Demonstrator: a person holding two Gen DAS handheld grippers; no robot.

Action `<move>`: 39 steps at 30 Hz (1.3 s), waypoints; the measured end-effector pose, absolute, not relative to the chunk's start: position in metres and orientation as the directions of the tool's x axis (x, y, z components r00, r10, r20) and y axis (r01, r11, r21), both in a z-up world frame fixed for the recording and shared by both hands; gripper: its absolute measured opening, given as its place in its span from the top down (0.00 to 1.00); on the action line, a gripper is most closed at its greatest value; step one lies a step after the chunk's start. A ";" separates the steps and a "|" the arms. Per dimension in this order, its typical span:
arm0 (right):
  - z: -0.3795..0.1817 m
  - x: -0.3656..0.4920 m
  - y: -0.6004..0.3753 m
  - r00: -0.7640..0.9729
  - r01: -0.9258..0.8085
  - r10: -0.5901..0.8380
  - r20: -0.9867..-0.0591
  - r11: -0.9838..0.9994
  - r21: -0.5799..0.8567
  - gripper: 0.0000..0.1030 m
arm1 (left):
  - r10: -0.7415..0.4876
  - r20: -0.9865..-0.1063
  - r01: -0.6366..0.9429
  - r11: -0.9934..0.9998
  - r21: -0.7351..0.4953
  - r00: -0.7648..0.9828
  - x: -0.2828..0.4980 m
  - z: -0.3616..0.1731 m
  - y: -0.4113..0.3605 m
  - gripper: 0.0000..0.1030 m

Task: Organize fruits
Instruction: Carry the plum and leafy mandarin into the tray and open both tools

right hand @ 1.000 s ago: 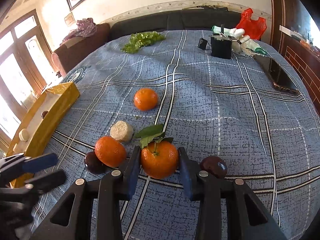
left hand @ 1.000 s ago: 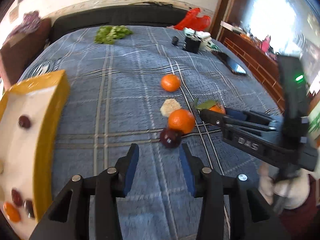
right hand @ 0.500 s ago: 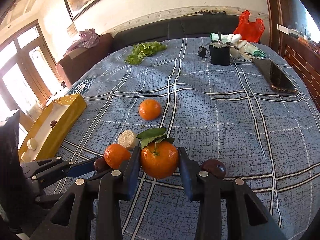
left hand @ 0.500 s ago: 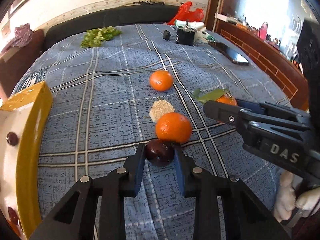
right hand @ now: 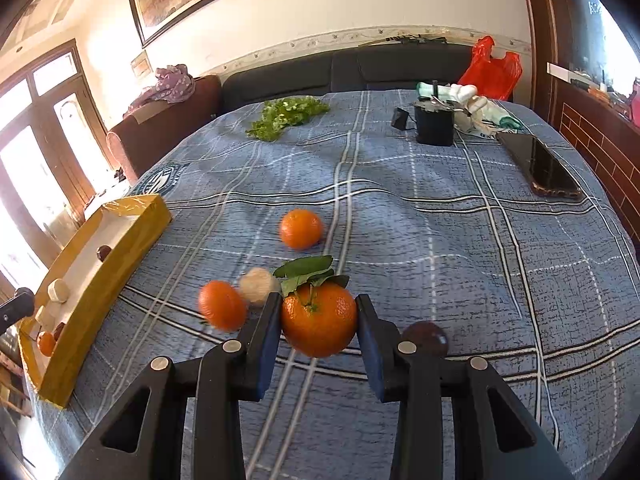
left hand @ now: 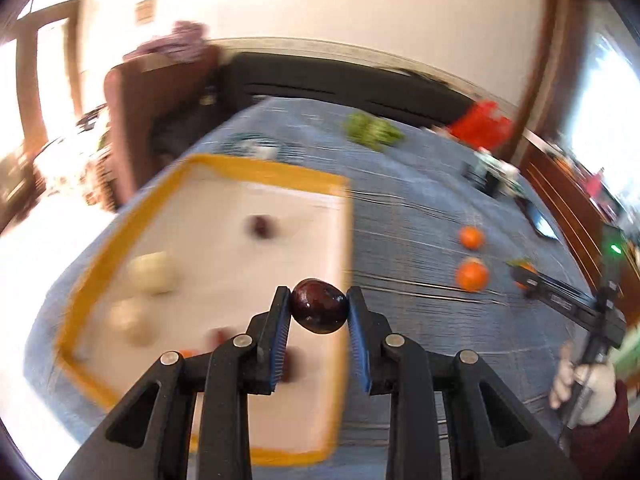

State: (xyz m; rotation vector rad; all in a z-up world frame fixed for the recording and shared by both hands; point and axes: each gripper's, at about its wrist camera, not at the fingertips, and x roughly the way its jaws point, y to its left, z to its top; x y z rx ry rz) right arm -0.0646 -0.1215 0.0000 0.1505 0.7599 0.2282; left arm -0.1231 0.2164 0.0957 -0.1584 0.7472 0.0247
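Over the yellow tray point(left hand: 264, 168) the left gripper point(left hand: 319, 310) carries a dark plum point(left hand: 319, 306) clamped between its pads; next, lower and release. Right gripper point(right hand: 318, 322) clasps a leafy orange point(right hand: 319, 320) on the bed.

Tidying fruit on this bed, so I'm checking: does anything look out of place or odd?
Mostly leftovers: two loose oranges, a pale lump and a dark plum lie on the blanket, outside the yellow tray.
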 end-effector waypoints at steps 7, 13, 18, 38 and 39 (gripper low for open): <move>0.037 -0.092 -0.034 0.649 -0.356 0.414 -0.638 0.907 0.225 0.61 | 0.072 -0.700 -0.240 0.960 -0.145 0.710 -0.138 0.084 0.279 0.73; 0.044 -0.107 0.071 0.549 -0.556 0.514 -0.659 0.814 0.172 0.61 | 0.067 -0.724 -0.256 0.954 -0.155 0.687 -0.135 0.065 0.302 0.73; 0.027 -0.104 0.135 0.496 -0.615 0.510 -0.703 0.778 0.131 0.60 | 0.059 -0.741 -0.267 0.950 -0.165 0.669 -0.123 0.054 0.319 0.73; 0.009 -0.088 0.165 0.503 -0.593 0.480 -0.719 0.796 0.117 0.46 | 0.001 -0.711 -0.267 0.927 -0.263 0.703 -0.136 0.068 0.322 0.38; 0.012 -0.090 0.160 0.508 -0.588 0.484 -0.712 0.800 0.124 0.46 | 0.018 -0.712 -0.280 0.926 -0.252 0.702 -0.138 0.070 0.319 0.36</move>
